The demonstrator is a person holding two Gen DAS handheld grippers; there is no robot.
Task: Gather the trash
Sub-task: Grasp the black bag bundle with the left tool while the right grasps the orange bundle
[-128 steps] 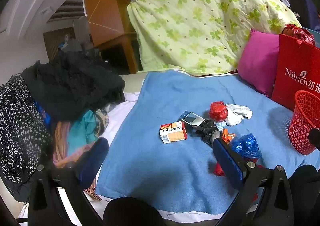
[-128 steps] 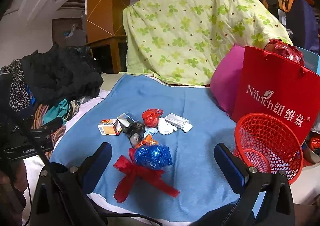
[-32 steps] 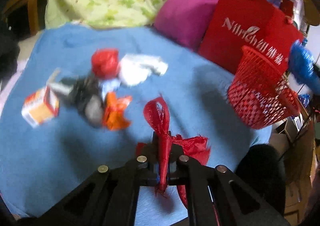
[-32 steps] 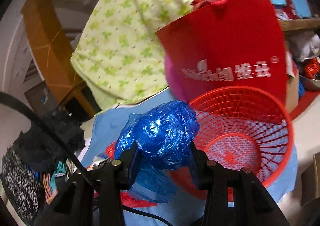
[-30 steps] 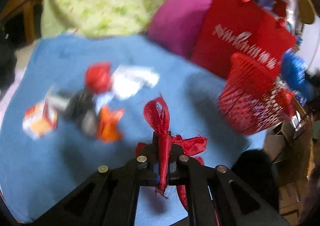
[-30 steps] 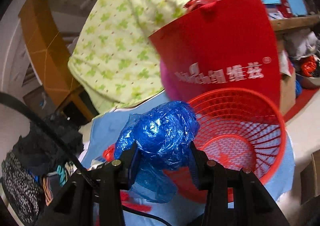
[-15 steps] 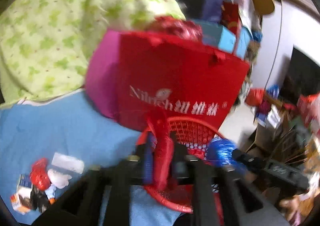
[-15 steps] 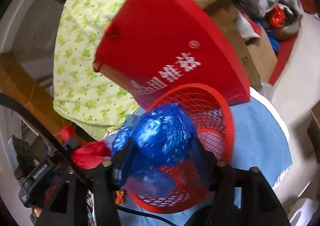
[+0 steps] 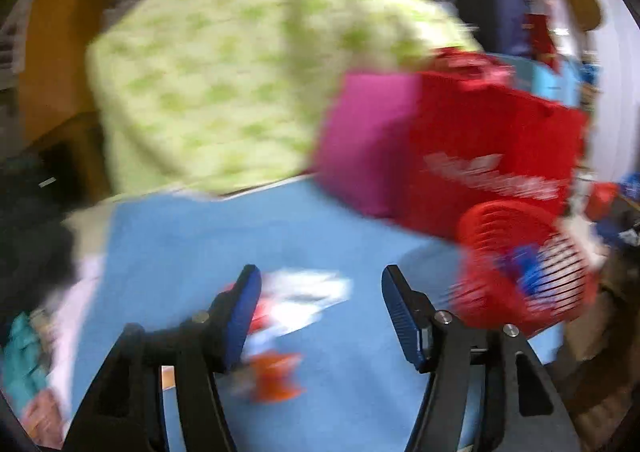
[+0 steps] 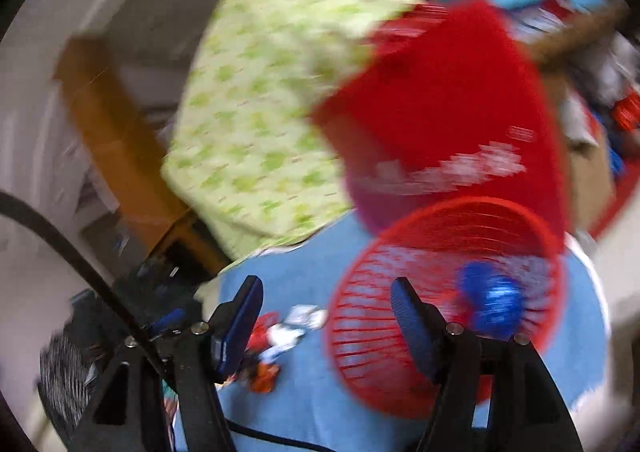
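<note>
Now blue bag beyond right claw

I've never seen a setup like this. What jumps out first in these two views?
The red mesh basket sits at the right on the blue cloth, with a crumpled blue plastic bag inside it. Behind it stands a big red paper bag, next to a pink pillow. Leftover scraps lie blurred on the cloth, beyond the open fingers of the left hand-held gripper.
</note>
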